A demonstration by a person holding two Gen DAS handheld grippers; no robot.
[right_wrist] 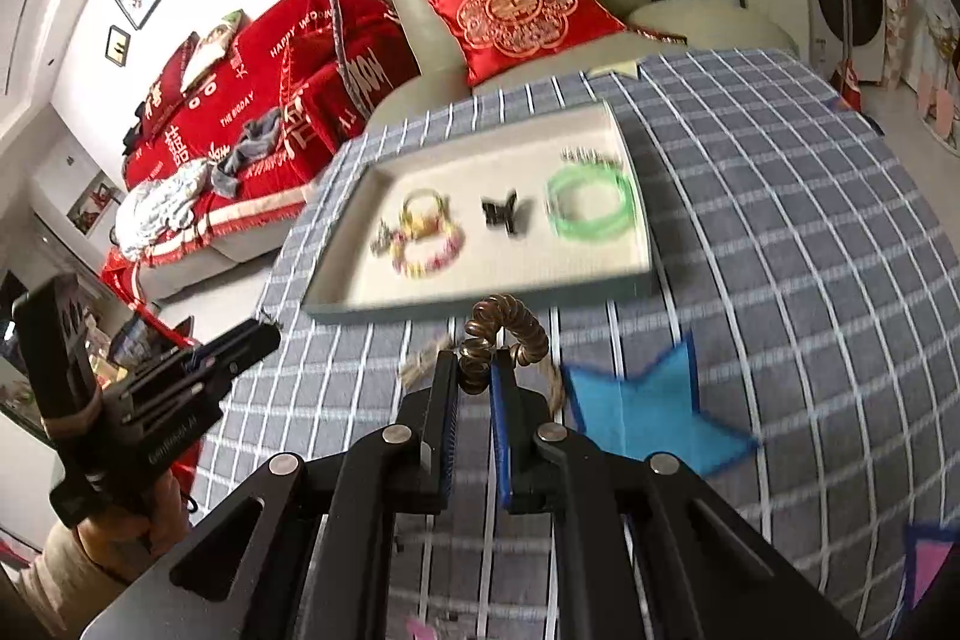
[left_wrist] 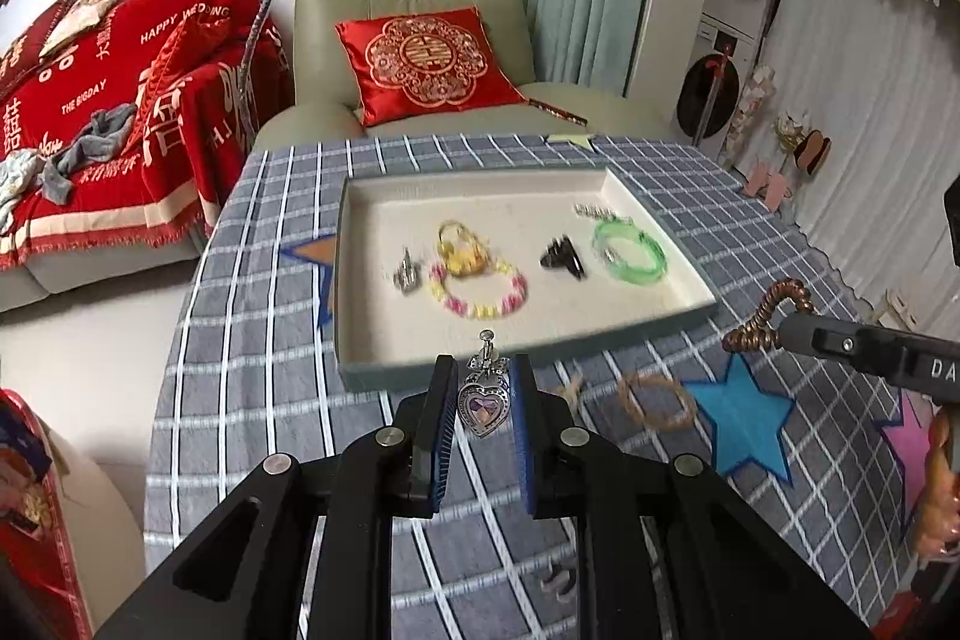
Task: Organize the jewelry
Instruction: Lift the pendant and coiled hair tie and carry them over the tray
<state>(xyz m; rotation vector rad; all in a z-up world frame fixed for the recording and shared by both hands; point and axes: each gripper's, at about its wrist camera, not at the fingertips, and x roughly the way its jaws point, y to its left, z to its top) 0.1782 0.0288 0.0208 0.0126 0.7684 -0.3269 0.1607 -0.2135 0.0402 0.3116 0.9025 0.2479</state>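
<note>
My left gripper (left_wrist: 483, 376) is shut on a silver heart pendant (left_wrist: 483, 403) with a purple stone, held above the table just short of the tray's near rim (left_wrist: 420, 370). My right gripper (right_wrist: 475, 367) is shut on a brown spiral hair tie (right_wrist: 504, 331), held above the cloth before the tray (right_wrist: 480, 301); it also shows in the left wrist view (left_wrist: 762, 319). The cream tray holds a green bangle (left_wrist: 630, 250), a black hair claw (left_wrist: 562, 259), a pink and yellow bead bracelet (left_wrist: 480, 292), a yellow piece (left_wrist: 459, 250) and a small silver charm (left_wrist: 408, 274).
A woven straw ring (left_wrist: 657, 400) lies on the grey checked tablecloth beside a blue felt star (left_wrist: 741, 415). A small clip (left_wrist: 561, 580) lies on the cloth near me. A green armchair with a red cushion (left_wrist: 426, 64) stands behind the table.
</note>
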